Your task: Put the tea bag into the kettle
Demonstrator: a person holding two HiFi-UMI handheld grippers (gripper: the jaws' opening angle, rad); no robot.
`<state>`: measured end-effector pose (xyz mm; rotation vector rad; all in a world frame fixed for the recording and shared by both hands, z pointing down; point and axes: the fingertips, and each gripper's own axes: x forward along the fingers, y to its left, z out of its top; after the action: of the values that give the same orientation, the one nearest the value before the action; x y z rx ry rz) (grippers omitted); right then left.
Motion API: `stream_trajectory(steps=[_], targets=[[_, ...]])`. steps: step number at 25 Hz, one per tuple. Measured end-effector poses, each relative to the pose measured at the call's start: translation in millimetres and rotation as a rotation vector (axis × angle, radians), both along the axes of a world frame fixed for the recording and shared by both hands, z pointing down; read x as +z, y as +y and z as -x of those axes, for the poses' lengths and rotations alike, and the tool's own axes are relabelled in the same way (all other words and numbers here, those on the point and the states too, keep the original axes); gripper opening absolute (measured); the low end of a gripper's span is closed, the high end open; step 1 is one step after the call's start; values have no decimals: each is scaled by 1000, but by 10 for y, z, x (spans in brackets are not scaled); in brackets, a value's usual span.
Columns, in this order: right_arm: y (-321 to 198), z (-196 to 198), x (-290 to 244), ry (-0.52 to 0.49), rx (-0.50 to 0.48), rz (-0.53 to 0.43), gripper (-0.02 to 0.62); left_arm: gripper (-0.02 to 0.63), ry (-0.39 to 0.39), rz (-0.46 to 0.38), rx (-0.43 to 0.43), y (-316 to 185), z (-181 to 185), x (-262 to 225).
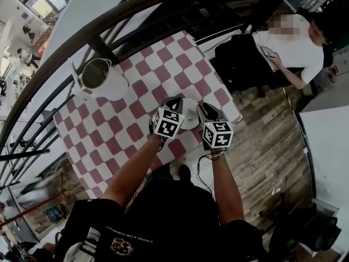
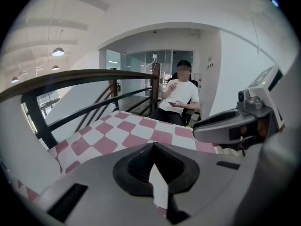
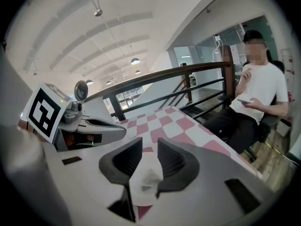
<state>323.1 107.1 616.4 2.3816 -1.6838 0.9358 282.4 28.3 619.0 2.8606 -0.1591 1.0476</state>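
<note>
– Tea bag first: where does it lie?

– On the plate (image 3: 137,197), near the front edge of the table (image 1: 131,127). In the right gripper view it shows as a grey smudge on the white, the tea bag (image 3: 148,180), directly under the gap of the right gripper (image 3: 149,153). I cannot tell its long axis; it is too blurred.

– And the jaws there?

– They stand a little apart and I see nothing pinched between them. The bag is below them, not yet held, as far as I can judge.

– The other side?

– The left gripper (image 2: 151,147) has its tips pressed together. Some white shows behind the tips. I think it is the plate seen through the opening, but I cannot say for sure that nothing thin is caught there.

– Where is the kettle?

– In the head view the kettle (image 1: 101,76) stands at the far left part of the table, well apart from both grippers, and its mouth looks open. The left gripper is nearer to it, but the right one is over the bag.

– So what does the next move turn on?

– In my judgement, on going straight down. The right jaws must lower around the bag and close. After that the carry goes to the left and away from the person, past the left gripper.
</note>
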Motion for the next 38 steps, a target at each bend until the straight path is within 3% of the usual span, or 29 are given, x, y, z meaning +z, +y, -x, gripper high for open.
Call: stream_trajectory(steps=[13, 31, 32, 33, 38], targets=[[55, 410, 773, -114, -35, 158, 109, 0, -153, 163, 33, 251, 241, 750], [98, 525, 977, -85, -51, 254, 109, 0, -146, 172, 40, 323, 295, 736], [98, 524, 1003, -82, -54, 263, 95, 0, -143, 172, 39, 322, 295, 731], [95, 521, 1021, -77, -57, 268, 14, 0, -141, 171, 37, 316, 293, 725], [98, 492, 984, -54, -54, 253, 11, 0, -131, 164, 25, 269, 293, 692]])
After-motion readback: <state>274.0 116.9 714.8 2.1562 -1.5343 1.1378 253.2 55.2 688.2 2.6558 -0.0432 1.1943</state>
